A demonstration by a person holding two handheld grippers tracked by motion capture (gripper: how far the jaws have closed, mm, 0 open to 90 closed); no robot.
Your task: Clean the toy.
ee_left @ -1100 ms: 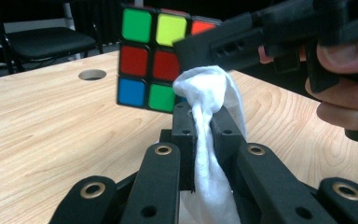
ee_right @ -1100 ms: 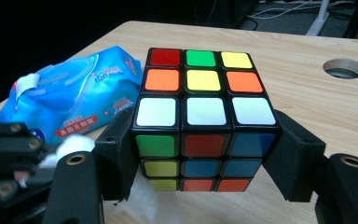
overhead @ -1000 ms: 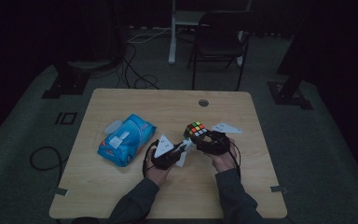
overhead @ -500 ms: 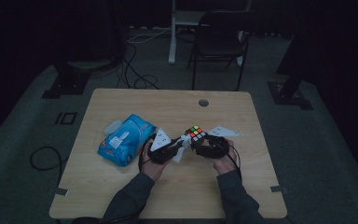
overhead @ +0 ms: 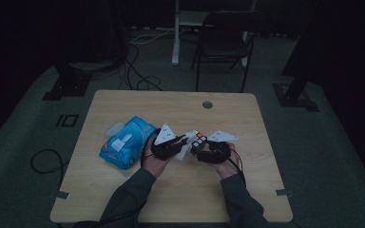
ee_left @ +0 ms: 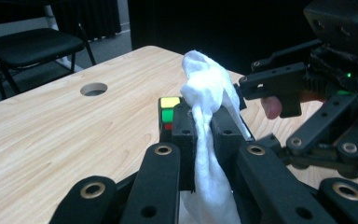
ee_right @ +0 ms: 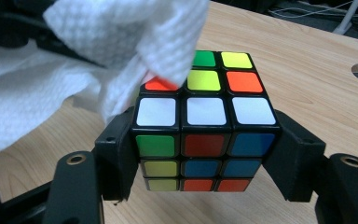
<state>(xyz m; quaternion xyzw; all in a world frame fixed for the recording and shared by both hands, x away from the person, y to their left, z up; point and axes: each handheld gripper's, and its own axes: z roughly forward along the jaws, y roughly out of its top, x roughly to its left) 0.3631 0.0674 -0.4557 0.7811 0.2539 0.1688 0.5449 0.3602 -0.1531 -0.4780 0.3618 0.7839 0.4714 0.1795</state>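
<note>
A scrambled puzzle cube (ee_right: 205, 135) with coloured squares sits clamped between the jaws of my right gripper (ee_right: 205, 158); the high view places the cube (overhead: 198, 139) just above the table's middle. My left gripper (ee_left: 200, 140) is shut on a white wipe (ee_left: 209, 107), which drapes upward and rests on the cube's (ee_left: 168, 112) top face. From the right gripper view the wipe (ee_right: 121, 51) covers the cube's upper left corner. In the high view both grippers, left (overhead: 183, 141) and right (overhead: 200, 146), meet tip to tip.
A blue pack of wipes (overhead: 127, 142) lies on the wooden table (overhead: 123, 199) left of my hands. A round cable hole (overhead: 207, 104) is near the far edge. A black chair (overhead: 223, 42) stands beyond the table.
Both grippers have drawn closer together. The wipe now lies on top of the cube, and the cube has shifted slightly left and toward me.
</note>
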